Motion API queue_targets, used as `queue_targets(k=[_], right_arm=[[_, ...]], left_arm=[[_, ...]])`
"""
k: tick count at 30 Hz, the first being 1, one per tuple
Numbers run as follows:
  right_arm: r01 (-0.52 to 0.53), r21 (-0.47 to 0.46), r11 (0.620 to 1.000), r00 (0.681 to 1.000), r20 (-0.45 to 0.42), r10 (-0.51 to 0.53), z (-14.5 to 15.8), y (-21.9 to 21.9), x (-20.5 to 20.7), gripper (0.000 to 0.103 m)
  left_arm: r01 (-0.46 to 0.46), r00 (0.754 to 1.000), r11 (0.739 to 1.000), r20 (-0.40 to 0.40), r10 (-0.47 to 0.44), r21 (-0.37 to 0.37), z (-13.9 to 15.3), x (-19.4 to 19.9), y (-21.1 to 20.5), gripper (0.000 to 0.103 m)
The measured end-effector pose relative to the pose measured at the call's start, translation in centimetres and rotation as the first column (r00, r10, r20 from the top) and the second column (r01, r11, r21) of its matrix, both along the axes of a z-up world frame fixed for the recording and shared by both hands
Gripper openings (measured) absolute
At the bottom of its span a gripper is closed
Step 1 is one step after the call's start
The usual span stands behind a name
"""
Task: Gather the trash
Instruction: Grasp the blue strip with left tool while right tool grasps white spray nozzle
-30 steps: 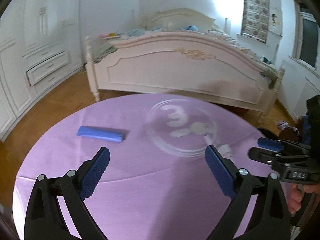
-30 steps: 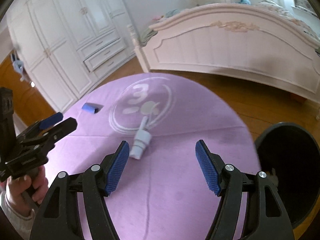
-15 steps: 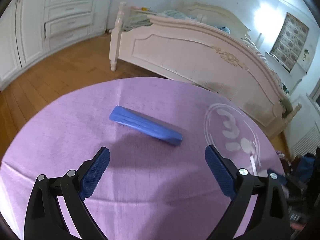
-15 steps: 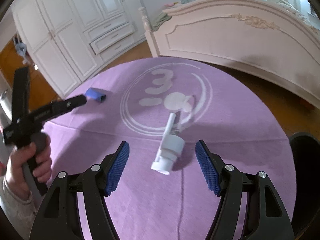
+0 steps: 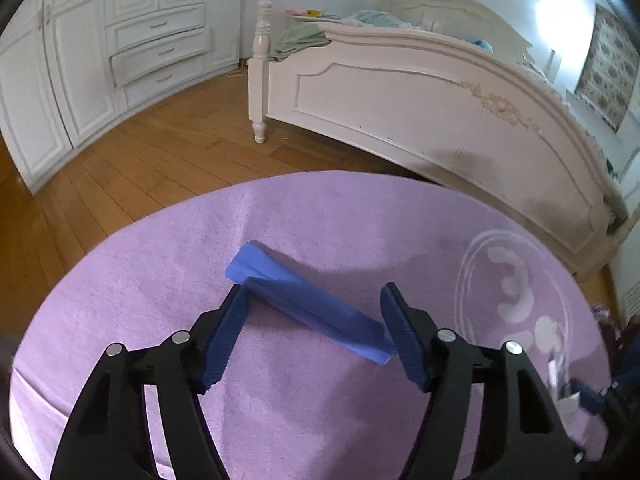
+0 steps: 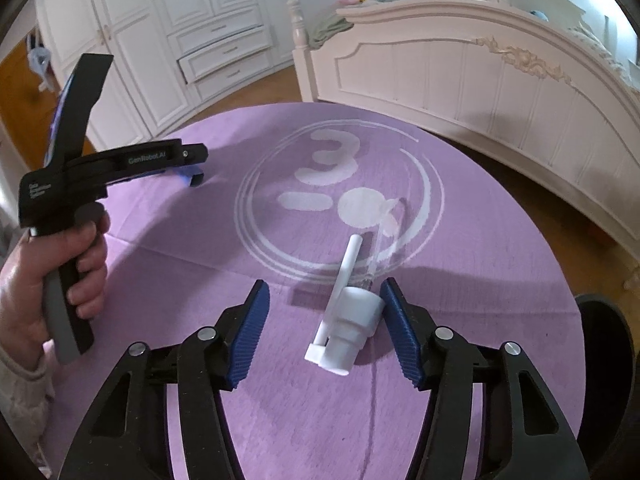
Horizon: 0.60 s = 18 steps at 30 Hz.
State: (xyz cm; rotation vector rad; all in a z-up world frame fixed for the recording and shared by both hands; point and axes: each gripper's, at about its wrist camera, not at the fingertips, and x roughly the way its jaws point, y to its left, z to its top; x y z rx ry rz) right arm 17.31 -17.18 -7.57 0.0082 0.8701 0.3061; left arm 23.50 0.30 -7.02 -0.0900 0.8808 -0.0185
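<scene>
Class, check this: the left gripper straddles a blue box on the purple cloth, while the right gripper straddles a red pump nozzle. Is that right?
Not quite. The pump nozzle between the right gripper fingers is white, not red, as the right wrist view shows. The left gripper does straddle the blue box on the purple cloth.

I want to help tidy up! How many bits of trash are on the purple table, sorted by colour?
Blue: 1, the long blue box between the left gripper fingers.
White: 1, the white pump top between the right gripper fingers.
Total: 2 on the purple table.
</scene>
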Motion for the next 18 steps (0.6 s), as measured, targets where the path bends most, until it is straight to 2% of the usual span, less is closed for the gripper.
queue_targets(k=[3, 5, 8, 11, 18], right_arm=[[-0.003, -0.035, 0.999, 1.000, 0.011, 0.003, -0.1, 0.2, 0.2, 0.047], [-0.004, -0.064, 0.998, 1.000, 0.018, 0.005, -0.1, 0.2, 0.2, 0.041], [-0.010, -0.068, 0.998, 1.000, 0.014, 0.011, -0.1, 0.0, 0.1, 0.035], [-0.020, -0.071, 0.997, 1.000, 0.008, 0.020, -0.1, -0.3, -0.1, 0.032], [-0.037, -0.064, 0.997, 0.999, -0.007, 0.037, 0.0, -0.4, -0.6, 0.031]], left_arm=[[0.013, 1.000, 1.000, 0.000, -0.013, 0.023, 0.1, -0.3, 0.4, 0.054], [0.028, 1.000, 0.999, 0.000, -0.028, 0.033, 0.1, -0.6, 1.0, 0.041], [0.055, 0.999, 0.998, -0.001, -0.055, 0.033, 0.2, -1.0, 2.0, 0.029], [0.094, 0.996, 0.995, -0.006, -0.094, 0.030, 0.3, -1.6, 3.0, 0.023], [0.181, 0.984, 0.983, -0.011, -0.180, 0.036, 0.2, -3.7, 4.6, 0.022]])
